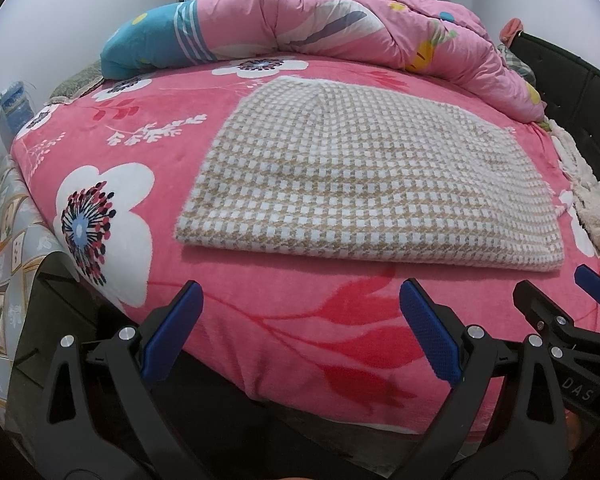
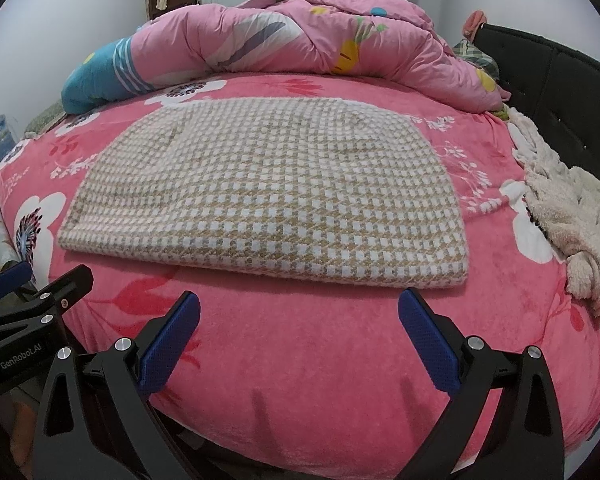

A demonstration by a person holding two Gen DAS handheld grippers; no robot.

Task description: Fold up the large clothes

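A beige and white checked knit garment [image 1: 364, 184] lies folded into a flat rectangle on the pink flowered bed cover [image 1: 148, 216]; it also shows in the right wrist view [image 2: 268, 196]. My left gripper [image 1: 300, 300] is open and empty, held over the bed's near edge, short of the garment's front fold. My right gripper [image 2: 299, 312] is open and empty, just in front of the garment's near edge. The right gripper shows at the right in the left wrist view [image 1: 556, 292], and the left gripper at the left in the right wrist view [image 2: 40, 276].
A bunched pink quilt [image 2: 308, 44] with a blue part lies across the far side of the bed. A cream fluffy blanket [image 2: 572, 216] lies along the right edge by the black headboard [image 2: 560, 80]. A patterned cover [image 1: 8, 248] hangs at the left.
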